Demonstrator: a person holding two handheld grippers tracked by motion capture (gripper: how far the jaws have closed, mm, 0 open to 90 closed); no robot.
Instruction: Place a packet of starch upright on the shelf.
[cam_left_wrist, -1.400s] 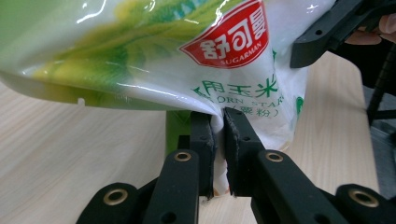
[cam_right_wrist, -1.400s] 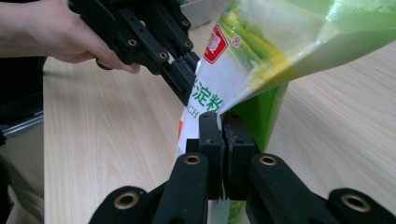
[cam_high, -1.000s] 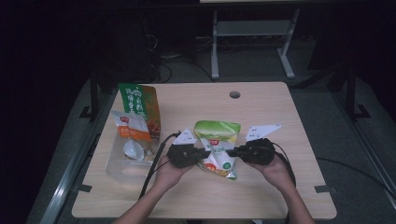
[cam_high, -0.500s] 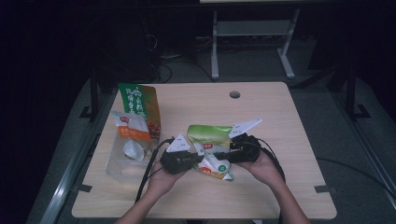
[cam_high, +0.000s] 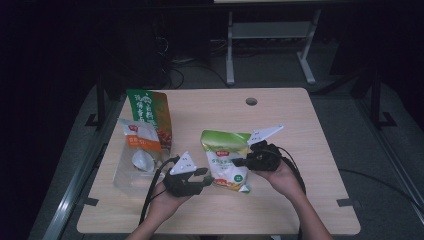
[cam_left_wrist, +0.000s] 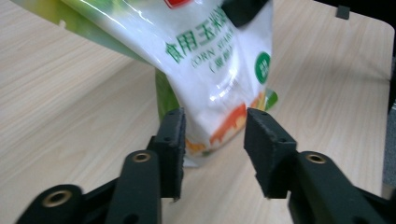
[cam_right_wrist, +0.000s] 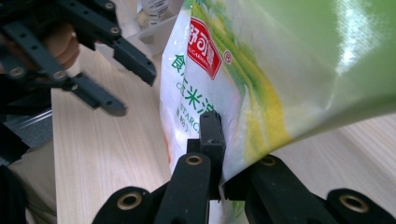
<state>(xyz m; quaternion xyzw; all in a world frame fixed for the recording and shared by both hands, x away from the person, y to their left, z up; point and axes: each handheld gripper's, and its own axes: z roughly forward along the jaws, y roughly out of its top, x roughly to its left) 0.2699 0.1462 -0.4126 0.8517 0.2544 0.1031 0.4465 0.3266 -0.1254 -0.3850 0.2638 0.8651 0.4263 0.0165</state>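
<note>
One starch bag (cam_high: 227, 159) pinched by right gripper (cam_high: 239, 162); left gripper (cam_high: 206, 176) parted.

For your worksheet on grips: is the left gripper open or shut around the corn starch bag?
Open. The left gripper's jaws stand apart before the corn starch bag's lower edge, not touching it.

You're in a dim lab or test room. Your pale wooden worktop (cam_high: 300, 125) has a cable hole (cam_high: 251, 101). Behind it stands a grey metal frame (cam_high: 270, 37) with loose floor cables (cam_high: 192, 62).

Dark room, grey floor (cam_high: 345, 115), light wooden table (cam_high: 280, 125), metal stand (cam_high: 270, 35) behind
</note>
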